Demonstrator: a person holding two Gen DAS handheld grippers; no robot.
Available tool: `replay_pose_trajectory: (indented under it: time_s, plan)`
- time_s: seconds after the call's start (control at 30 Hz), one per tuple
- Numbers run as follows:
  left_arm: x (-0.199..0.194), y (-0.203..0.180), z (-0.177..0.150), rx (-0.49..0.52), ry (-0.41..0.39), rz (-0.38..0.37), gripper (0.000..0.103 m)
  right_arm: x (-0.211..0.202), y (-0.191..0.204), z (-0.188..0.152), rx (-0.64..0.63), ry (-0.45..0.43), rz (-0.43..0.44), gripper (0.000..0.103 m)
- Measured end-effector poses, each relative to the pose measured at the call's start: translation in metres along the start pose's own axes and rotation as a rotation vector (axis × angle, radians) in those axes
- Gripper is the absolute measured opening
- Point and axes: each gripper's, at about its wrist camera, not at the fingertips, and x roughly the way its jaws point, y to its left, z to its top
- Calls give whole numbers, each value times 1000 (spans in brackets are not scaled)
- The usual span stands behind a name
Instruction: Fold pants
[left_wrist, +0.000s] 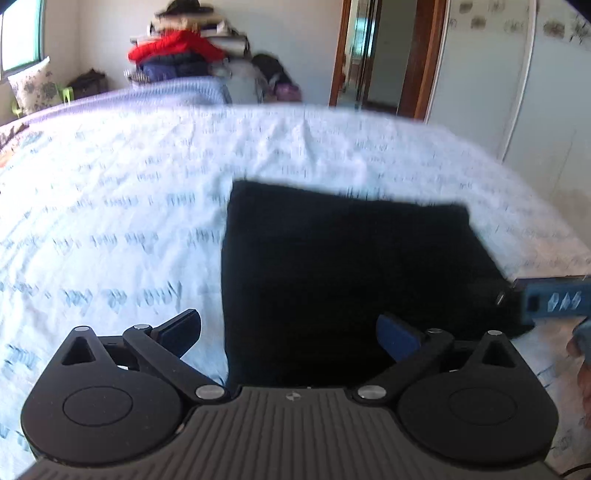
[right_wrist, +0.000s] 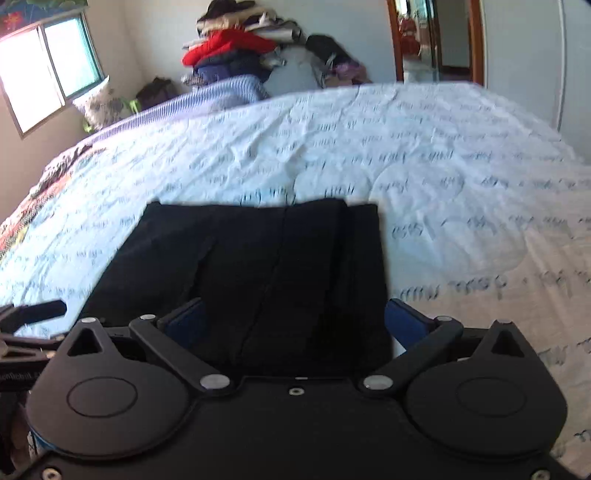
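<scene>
Late folding stage: black pants (right_wrist: 255, 269) lie folded square ahead of both spread-fingered, empty grippers, left (left_wrist: 288, 334) and right (right_wrist: 293, 321); next, probably a final fold or smoothing.

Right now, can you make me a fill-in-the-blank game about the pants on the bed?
1. The folded pants are the colour ____.
2. The pants lie on a ____ with a pale printed cover.
3. Both the left gripper and the right gripper have their jaws ____.
4. On top of the clothes pile by the far wall sits a bright ____ jacket.

Missing words: black; bed; open; red
</scene>
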Motion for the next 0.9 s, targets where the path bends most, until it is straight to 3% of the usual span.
replay_pose_trajectory:
  time_s: [0.07, 0.27, 0.4, 0.53, 0.9]
  plan:
    - [2, 1, -6, -14, 3, 5, 103, 1, 6, -8, -64, -24, -25, 103]
    - [-17, 0, -2, -8, -66, 1, 102, -28, 6, -7, -40, -92, -9, 103]
    - [5, -9, -5, 27, -14, 13, 103, -1, 3, -13, -35, 1, -30, 103]
    - [4, -6, -10, -5, -25, 13, 103, -5, 4, -26, -46, -67, -47, 103]
    - [-8, -7, -4, -4, -22, 22, 103, -17, 14, -16, -29, -28, -63, 103]
